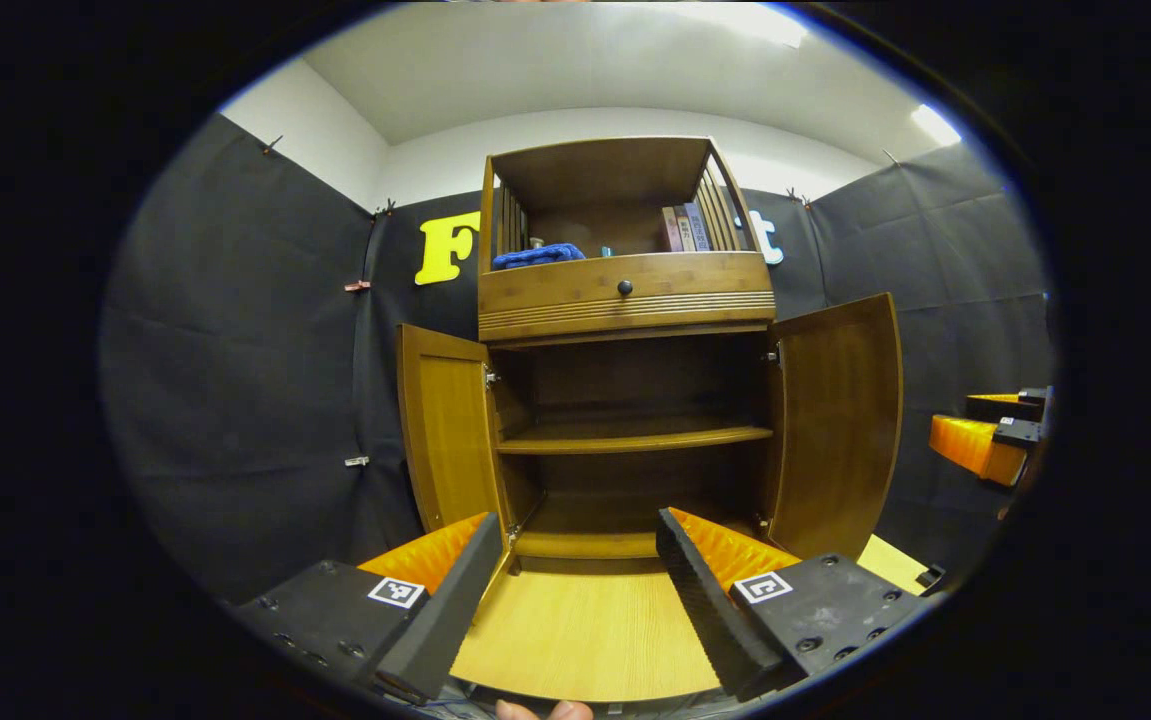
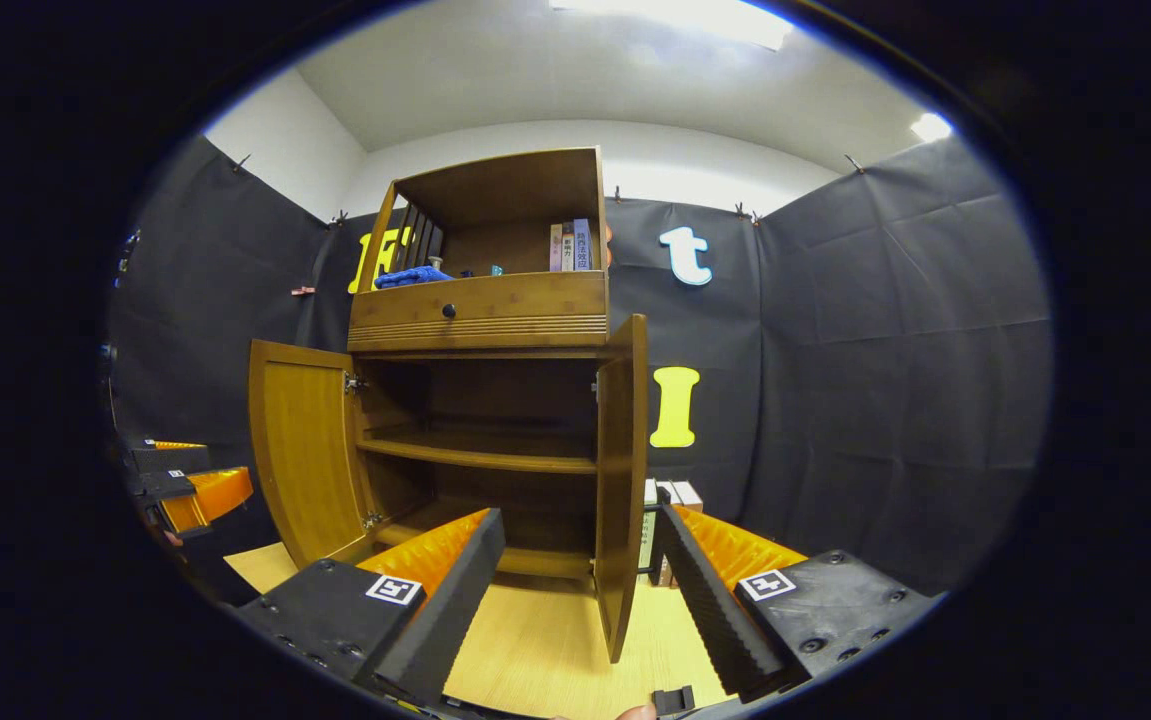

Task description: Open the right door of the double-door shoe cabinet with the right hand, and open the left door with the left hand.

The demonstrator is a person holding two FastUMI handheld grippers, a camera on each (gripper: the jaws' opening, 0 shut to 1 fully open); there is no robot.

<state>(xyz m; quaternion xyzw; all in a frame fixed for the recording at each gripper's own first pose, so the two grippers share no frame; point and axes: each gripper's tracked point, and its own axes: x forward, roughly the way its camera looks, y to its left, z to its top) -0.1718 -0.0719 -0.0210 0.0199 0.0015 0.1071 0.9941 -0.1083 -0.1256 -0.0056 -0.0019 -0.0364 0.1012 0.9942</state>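
The wooden shoe cabinet stands straight ahead with both lower doors swung out. In the left gripper view the left door and the right door frame a bare inner shelf. My left gripper is open, low in front of the cabinet, holding nothing. The right gripper shows at the far right edge. In the right gripper view my right gripper is open. The right door is seen edge-on between its fingers, with a gap on each side. The left door and left gripper show to the left.
Above the doors is a drawer with a black knob. The open top shelf holds a blue cloth and books. Light wooden floor lies before the cabinet. Small boxes stand by its right side. Black cloth walls surround it.
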